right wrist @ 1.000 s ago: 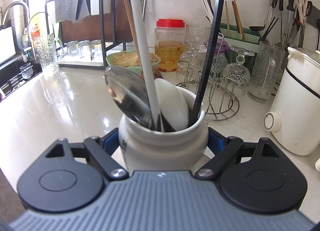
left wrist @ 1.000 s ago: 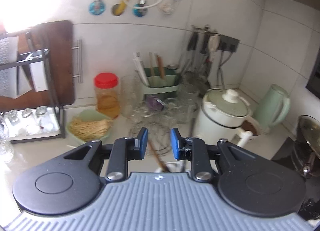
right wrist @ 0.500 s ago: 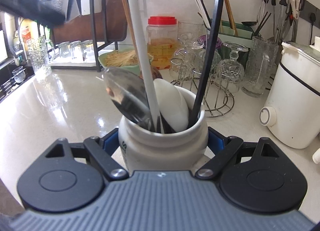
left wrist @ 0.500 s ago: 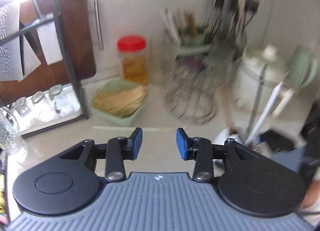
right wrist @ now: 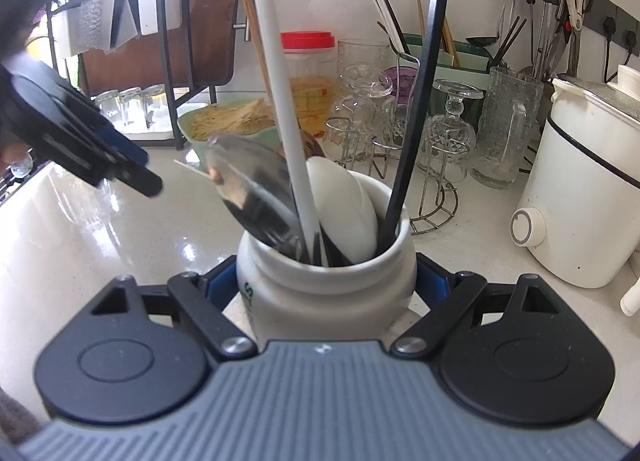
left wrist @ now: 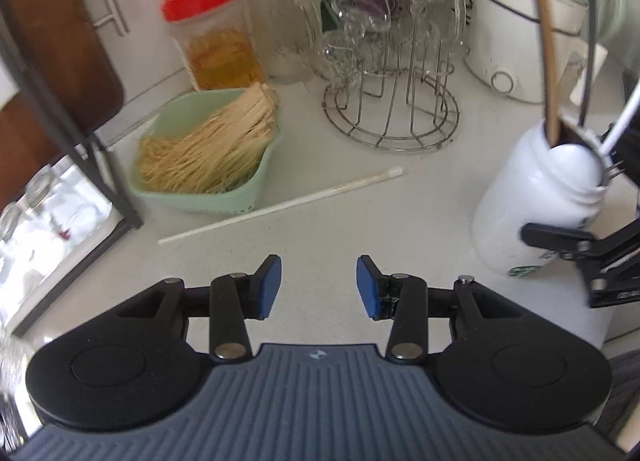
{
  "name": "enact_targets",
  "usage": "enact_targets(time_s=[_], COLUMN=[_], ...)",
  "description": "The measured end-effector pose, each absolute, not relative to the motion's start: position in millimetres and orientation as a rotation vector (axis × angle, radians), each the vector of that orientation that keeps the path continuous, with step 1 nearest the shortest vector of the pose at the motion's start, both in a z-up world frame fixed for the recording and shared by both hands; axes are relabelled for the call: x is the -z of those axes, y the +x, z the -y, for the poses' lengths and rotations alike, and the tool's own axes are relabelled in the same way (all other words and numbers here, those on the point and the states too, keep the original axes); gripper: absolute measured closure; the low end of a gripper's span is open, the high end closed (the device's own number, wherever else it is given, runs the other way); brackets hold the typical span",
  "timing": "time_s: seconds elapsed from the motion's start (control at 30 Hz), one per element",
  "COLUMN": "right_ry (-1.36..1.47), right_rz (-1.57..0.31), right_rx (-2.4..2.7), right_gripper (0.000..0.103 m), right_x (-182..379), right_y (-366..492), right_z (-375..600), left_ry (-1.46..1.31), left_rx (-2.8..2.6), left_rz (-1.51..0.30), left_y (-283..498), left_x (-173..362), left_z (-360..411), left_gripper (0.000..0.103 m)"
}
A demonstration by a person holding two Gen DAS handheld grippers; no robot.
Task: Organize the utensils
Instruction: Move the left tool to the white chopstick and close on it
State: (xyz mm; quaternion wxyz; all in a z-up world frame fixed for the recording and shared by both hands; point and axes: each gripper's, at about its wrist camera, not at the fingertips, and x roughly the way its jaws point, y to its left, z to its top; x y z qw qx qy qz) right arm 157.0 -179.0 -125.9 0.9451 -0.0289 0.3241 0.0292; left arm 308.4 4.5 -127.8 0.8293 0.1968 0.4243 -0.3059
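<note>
The left tongs (left wrist: 319, 287), now empty, have dropped toward the counter (left wrist: 400, 221) with jaws opening. Just beyond lies a white chopstick (left wrist: 280, 205), probably next. Toward the counter's right edge, the right tongs (right wrist: 324, 285) stay clenched on the utensil jar (right wrist: 320, 293).

White jar (right wrist: 320, 297), red-lidded container (left wrist: 216, 33)

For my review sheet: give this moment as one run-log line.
left gripper: opening, nothing between jaws, above counter | right gripper: shut on white jar | white chopstick: loose on counter

Left tool (left wrist: 319, 287) opening above white chopstick (left wrist: 280, 205), probably.
</note>
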Motion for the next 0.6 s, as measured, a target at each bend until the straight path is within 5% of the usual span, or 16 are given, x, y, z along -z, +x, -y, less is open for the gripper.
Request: enact_targets(time_s=[0.6], right_ry=[-0.053], right_rz=[-0.662], right_rx=[-0.048], right_gripper=[0.012], right_x=[125.5], right_y=[160.0], right_z=[180.2], left_ry=[0.638], left_rx=[0.938], left_rz=[-0.835], left_y=[367.0], left_x=[166.2], left_z=[72.1], left_gripper=[0.056])
